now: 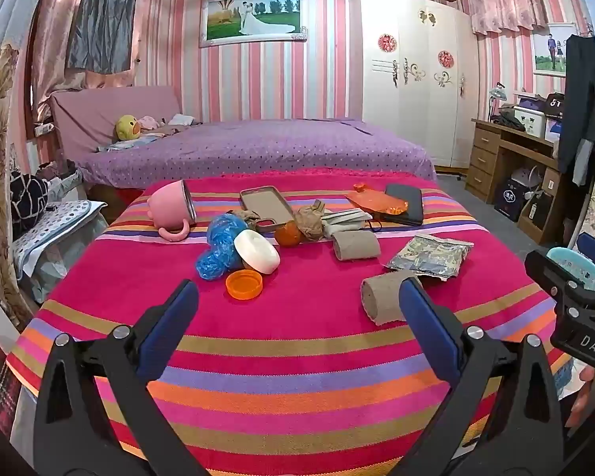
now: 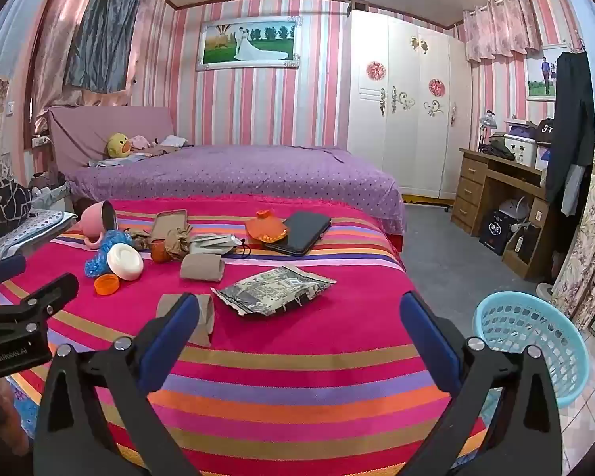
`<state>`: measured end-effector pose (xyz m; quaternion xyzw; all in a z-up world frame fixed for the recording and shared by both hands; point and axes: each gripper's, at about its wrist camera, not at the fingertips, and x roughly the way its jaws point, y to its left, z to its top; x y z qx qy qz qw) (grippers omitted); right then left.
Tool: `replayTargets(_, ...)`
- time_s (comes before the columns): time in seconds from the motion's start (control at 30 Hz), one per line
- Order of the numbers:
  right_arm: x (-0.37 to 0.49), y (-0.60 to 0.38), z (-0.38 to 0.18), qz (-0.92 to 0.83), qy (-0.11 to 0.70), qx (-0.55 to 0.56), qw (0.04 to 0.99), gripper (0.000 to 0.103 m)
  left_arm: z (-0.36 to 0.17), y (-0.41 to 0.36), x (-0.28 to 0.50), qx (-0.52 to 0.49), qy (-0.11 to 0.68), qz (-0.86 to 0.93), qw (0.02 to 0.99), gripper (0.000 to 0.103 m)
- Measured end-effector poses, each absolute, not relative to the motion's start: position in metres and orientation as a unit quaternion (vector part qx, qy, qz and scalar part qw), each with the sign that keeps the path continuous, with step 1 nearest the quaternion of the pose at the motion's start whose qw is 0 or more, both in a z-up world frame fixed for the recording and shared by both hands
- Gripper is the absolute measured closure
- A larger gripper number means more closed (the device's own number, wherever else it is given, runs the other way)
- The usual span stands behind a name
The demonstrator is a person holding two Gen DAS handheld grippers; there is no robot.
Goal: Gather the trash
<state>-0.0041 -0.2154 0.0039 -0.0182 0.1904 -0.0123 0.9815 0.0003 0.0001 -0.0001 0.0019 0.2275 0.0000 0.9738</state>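
Left wrist view has the trash spread over a worktop (image 1: 297, 357) under a pink striped cloth: a flattened cardboard tube (image 1: 380, 297) closest in, a second tube (image 1: 355, 244) behind it, a torn foil packet (image 1: 432, 256) to the right, an orange lid (image 1: 244, 283), a white round lid (image 1: 258, 252) leaning on crumpled blue plastic (image 1: 218, 246), plus a brown paper wad (image 1: 309, 220) by an orange fruit (image 1: 287, 234).

The left gripper (image 1: 297, 301) has its jaws wide open with nothing between them, hovering over the cloth; its right finger covers part of the near tube. The right gripper (image 2: 299, 313) is spread wide too, empty.

The heap in the middle overlaps so much I can't sort every piece.

Right wrist view shows the light blue basket (image 2: 535, 341) whole, on the floor off the worktop's right side; the left view only catches its rim behind the other gripper.
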Motion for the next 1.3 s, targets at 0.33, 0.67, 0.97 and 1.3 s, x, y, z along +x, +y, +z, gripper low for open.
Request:
replayTargets(0.33, -0.0035, -0.2165, 0.0039, -0.014, 0.187, -0.014, 0.982, 0.004, 0.0001, -0.0002, -0.0004, 0.002, 0.221, 0.000, 0.975, 0.005)
replayTargets(0.67, -0.0100, -0.2179, 0.0094, -0.019, 0.178, -0.019, 0.984, 0.004, 0.0054, -0.0010, -0.0032, -0.003, 0.220, -0.001, 0.975, 0.005)
replayTargets(0.97, -0.0111, -0.2164, 0.0092, -0.023, 0.171, -0.020, 0.985, 0.004, 0.0033, 0.0051, -0.0020, -0.007, 0.219, -0.003, 0.976, 0.005)
replayTargets(1.3, -0.0119, -0.2185, 0.0092, -0.026, 0.168, -0.018, 0.985, 0.004, 0.0040, 0.0046, -0.0022, -0.006, 0.219, -0.002, 0.976, 0.005)
